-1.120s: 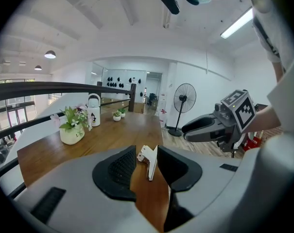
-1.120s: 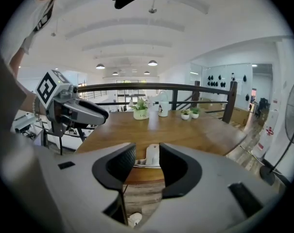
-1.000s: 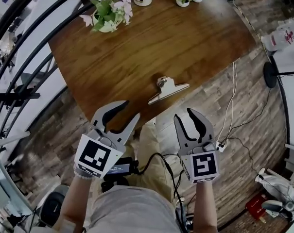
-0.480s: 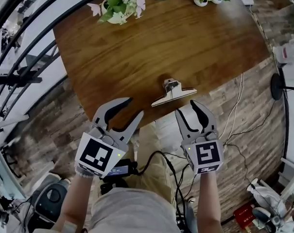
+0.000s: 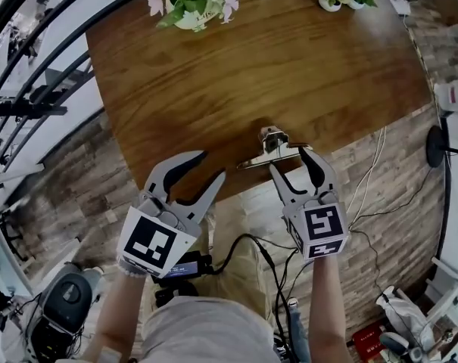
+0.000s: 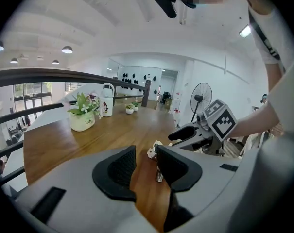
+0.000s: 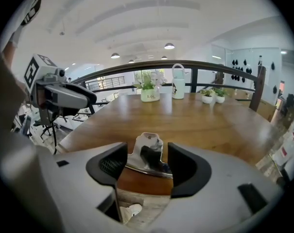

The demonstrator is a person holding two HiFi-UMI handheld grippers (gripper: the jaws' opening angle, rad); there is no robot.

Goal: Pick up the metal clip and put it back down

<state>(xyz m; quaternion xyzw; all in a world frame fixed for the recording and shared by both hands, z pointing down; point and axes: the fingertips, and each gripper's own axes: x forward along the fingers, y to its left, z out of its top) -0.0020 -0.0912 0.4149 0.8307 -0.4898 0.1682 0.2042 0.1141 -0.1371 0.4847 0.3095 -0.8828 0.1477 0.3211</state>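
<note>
Metal clip lay at the near edge of the wooden table, now between the jaws of the right gripper, which had just been opening and stood wide, not pressing it; a second before, that gripper hung short of it; left gripper hovered alongside, jaws apart, empty; potted flowers beyond.

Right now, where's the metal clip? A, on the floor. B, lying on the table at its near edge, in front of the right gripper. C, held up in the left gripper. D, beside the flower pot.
B: the metal clip lies on the wooden table at its near edge. The right gripper has just been opening its jaws, and the clip's handle shows between them, untouched.
</note>
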